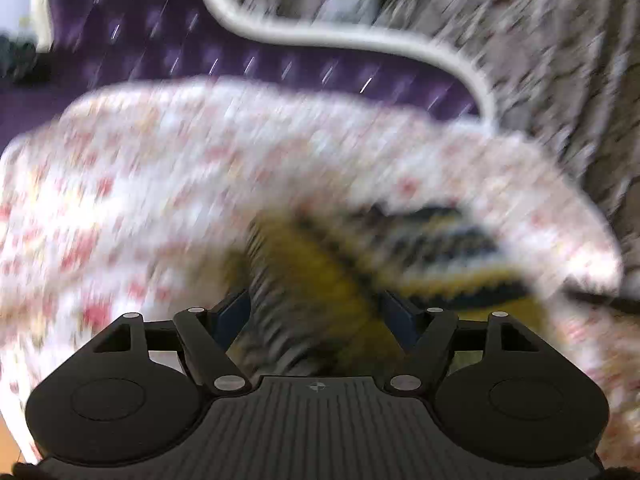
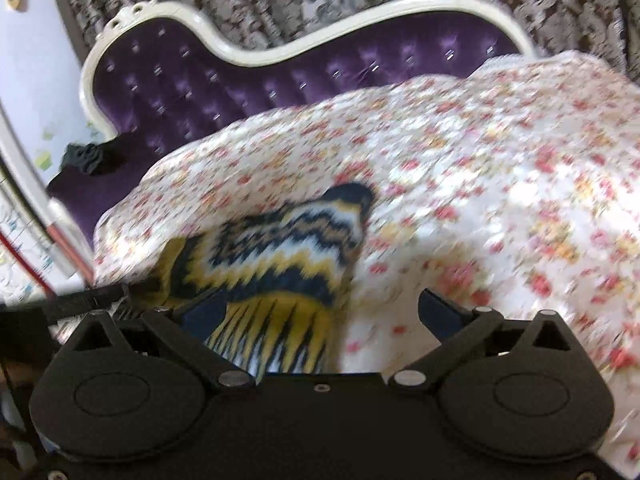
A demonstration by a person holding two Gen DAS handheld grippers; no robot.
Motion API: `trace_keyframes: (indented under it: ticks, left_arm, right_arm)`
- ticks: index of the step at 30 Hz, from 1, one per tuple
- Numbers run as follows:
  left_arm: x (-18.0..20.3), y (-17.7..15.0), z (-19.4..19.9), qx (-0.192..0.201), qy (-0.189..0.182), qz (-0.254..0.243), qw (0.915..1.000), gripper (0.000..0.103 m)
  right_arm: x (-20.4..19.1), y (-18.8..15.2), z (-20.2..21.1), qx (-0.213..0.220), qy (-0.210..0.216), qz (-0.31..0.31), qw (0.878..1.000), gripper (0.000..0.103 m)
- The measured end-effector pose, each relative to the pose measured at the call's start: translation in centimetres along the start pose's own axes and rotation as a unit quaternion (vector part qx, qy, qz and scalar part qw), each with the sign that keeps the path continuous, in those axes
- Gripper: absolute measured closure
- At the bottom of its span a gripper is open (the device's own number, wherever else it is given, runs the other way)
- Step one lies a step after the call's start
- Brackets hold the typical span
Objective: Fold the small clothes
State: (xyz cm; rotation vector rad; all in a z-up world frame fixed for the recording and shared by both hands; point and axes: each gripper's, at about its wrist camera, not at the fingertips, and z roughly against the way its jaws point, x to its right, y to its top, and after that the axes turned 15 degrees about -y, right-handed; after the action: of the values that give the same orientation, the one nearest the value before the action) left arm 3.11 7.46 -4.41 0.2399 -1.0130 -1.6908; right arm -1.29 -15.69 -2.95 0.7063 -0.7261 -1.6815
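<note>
Left wrist view, heavily blurred, shows the left tongs (image 1: 316, 316) spread wide with the yellow, navy and white zigzag-patterned garment (image 1: 320, 280) bunched between the fingers; whether they touch it cannot be told. Right wrist view shows the right tongs (image 2: 326, 312) spread apart over the same garment (image 2: 280, 256), which lies on a floral sheet (image 2: 500, 168) near its left edge. Behind stands a purple tufted headboard (image 2: 200, 80) framed in white.
</note>
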Motion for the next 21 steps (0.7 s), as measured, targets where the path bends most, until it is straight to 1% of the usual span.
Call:
trace_keyframes:
  ticks: [1, 2, 3, 4, 6, 8, 10, 12, 13, 14, 16, 19, 21]
  left_arm:
    - [-0.8, -0.7, -0.5, -0.009, -0.001, 0.011, 0.9999, 0.029]
    - [-1.5, -1.3, -0.5, -0.008, -0.009, 0.027, 0.9996, 0.027]
    - [-1.9, -1.8, -0.3, 0.000, -0.016, 0.040, 0.9991, 0.026]
    - [-1.9, -2.1, 0.1, 0.008, -0.020, 0.039, 0.9990, 0.026]
    - [-1.5, -2.5, 0.6, 0.008, -0.014, 0.027, 0.9995, 0.026]
    - [-1.2, -2.8, 0.9, 0.011, -0.011, 0.026, 0.9995, 0.026]
    - [-1.0, -3.0, 0.9, 0.015, -0.009, 0.026, 0.9995, 0.026]
    - [-0.9, -3.3, 1.2, 0.017, -0.008, 0.027, 0.9995, 0.026]
    - [-1.0, -2.8, 0.7, 0.015, -0.005, 0.028, 0.9995, 0.026]
    - [-1.0, -2.9, 0.7, 0.014, -0.002, 0.027, 0.9995, 0.026]
    - [-1.0, -2.7, 0.4, 0.014, 0.001, 0.028, 0.9995, 0.026]
    - [-0.8, -2.5, 0.6, 0.014, 0.004, 0.037, 0.9992, 0.025]
    - [-0.6, -2.5, 0.8, 0.014, 0.011, 0.039, 0.9991, 0.022]
  right_arm:
    - [0.1, 0.3, -0.1, 0.006, -0.010, 0.001, 1.000, 0.000]
    - [0.0, 0.8, -0.3, 0.011, -0.024, 0.005, 1.000, 0.000]
    - [0.0, 1.2, -0.5, 0.016, -0.038, 0.010, 0.999, 0.000]
    - [-0.1, 1.5, -0.8, 0.021, -0.050, 0.014, 0.998, 0.000]
    - [-0.5, 2.0, -1.6, 0.023, -0.069, 0.023, 0.997, 0.000]
    - [-1.0, 2.2, -2.6, 0.018, -0.074, 0.031, 0.997, 0.000]
    - [-1.8, 2.1, -4.2, 0.005, -0.082, 0.048, 0.995, 0.000]
    - [-3.0, 1.5, -6.2, -0.014, -0.100, 0.079, 0.992, 0.001]
    - [-3.5, 1.1, -6.9, -0.021, -0.105, 0.093, 0.990, 0.001]
    - [-4.1, 0.6, -7.6, -0.022, -0.109, 0.108, 0.988, 0.001]
    - [-5.1, -0.2, -8.0, -0.004, -0.120, 0.129, 0.984, 0.001]
    - [-5.9, -0.6, -7.2, 0.015, -0.137, 0.155, 0.978, 0.001]
    - [-5.8, -0.9, -6.6, 0.022, -0.140, 0.155, 0.978, 0.001]
